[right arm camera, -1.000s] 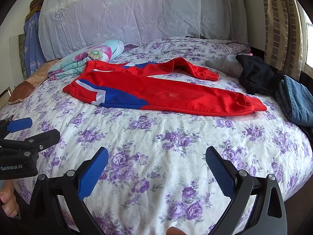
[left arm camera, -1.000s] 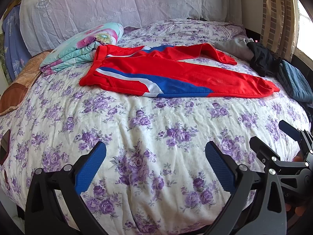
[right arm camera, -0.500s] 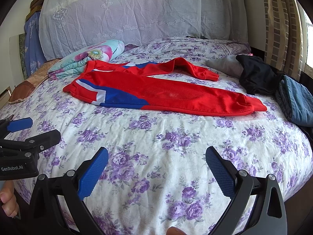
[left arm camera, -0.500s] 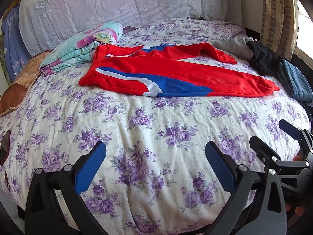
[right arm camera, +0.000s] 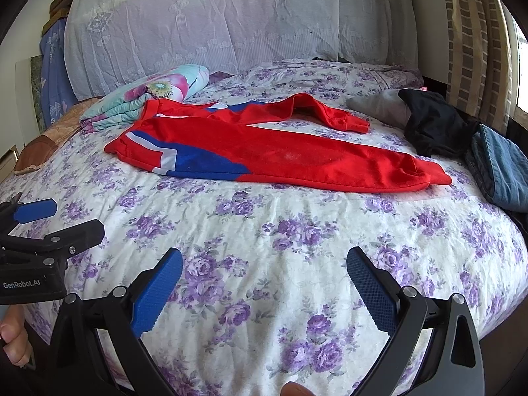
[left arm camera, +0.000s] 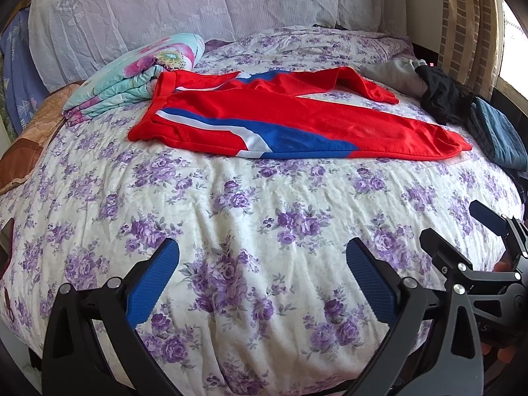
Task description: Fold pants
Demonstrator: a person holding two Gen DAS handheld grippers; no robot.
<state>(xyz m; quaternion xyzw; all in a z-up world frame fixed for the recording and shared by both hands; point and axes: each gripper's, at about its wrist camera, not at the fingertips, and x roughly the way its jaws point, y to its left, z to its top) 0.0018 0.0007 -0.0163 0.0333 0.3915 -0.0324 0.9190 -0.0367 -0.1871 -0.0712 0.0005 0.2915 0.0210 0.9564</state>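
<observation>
Red pants (left arm camera: 330, 122) with a blue and white side stripe lie spread on the flowered bed (left arm camera: 264, 217), waistband to the left, legs to the right; the far leg bends back. They also show in the right wrist view (right arm camera: 297, 158). My left gripper (left arm camera: 262, 274) is open and empty above the bed's near edge, well short of the pants. My right gripper (right arm camera: 264, 280) is open and empty, also near the front edge. The right gripper shows at the left view's right edge (left arm camera: 462, 231), the left gripper at the right view's left edge (right arm camera: 56, 224).
A folded flowered quilt (left arm camera: 138, 76) lies at the back left by the waistband. Grey (right arm camera: 379, 105), black (right arm camera: 432, 125) and blue denim (right arm camera: 501, 165) clothes are piled at the bed's right edge. A lace-covered headboard (right arm camera: 231, 23) stands behind.
</observation>
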